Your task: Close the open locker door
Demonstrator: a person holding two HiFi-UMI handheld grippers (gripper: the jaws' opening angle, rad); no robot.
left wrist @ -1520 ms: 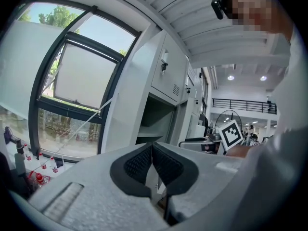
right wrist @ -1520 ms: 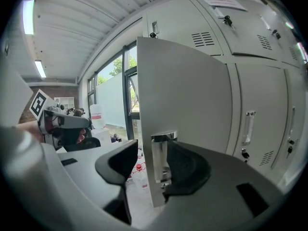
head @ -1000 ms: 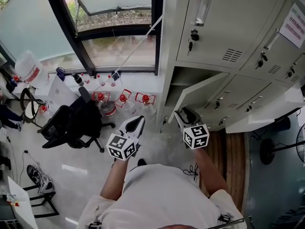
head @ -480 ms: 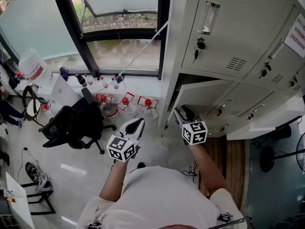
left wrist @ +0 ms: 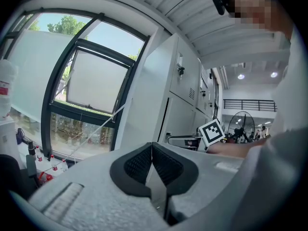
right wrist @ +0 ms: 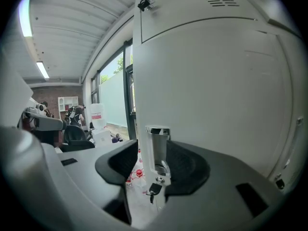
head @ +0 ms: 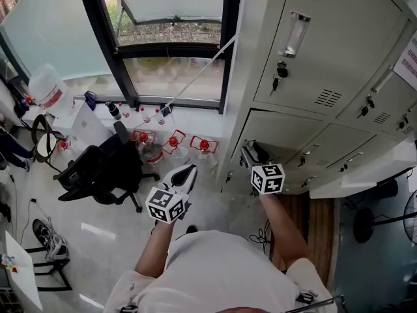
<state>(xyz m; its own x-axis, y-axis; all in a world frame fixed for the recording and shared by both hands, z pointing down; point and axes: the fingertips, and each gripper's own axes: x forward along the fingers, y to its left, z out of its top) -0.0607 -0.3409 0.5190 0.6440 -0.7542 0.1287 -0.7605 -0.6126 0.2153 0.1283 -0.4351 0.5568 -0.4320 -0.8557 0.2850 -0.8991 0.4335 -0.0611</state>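
Smooth, matt-painted pale grey metal forms the locker door (right wrist: 211,81), its handle (right wrist: 157,148) glossy chrome, above a shiny pale floor (head: 98,230), brown wood planks (head: 306,207) and the matt black textured pads (right wrist: 120,162) of the right claw (right wrist: 154,165).

- Locker bank (head: 326,57) walls off the whole right side. Only flat door fronts there, no passage.
- Right gripper (head: 250,152), jaws apart, is close up to the lower locker door (head: 287,132). In the right gripper view the door handle (right wrist: 157,148) and a hanging key (right wrist: 154,190) show between the jaws.
- Another key (head: 276,77) sticks out from the upper door.
- Bare floor (head: 217,196) between chair and lockers is an open lane. Left gripper (head: 185,172), jaws together, hangs over it.
- Office chair (head: 98,171) blocks the left.
- Red-capped bottles (head: 172,141) crowd the far floor under the window (head: 176,77).
- White tabletop (head: 365,168) juts out at near right.
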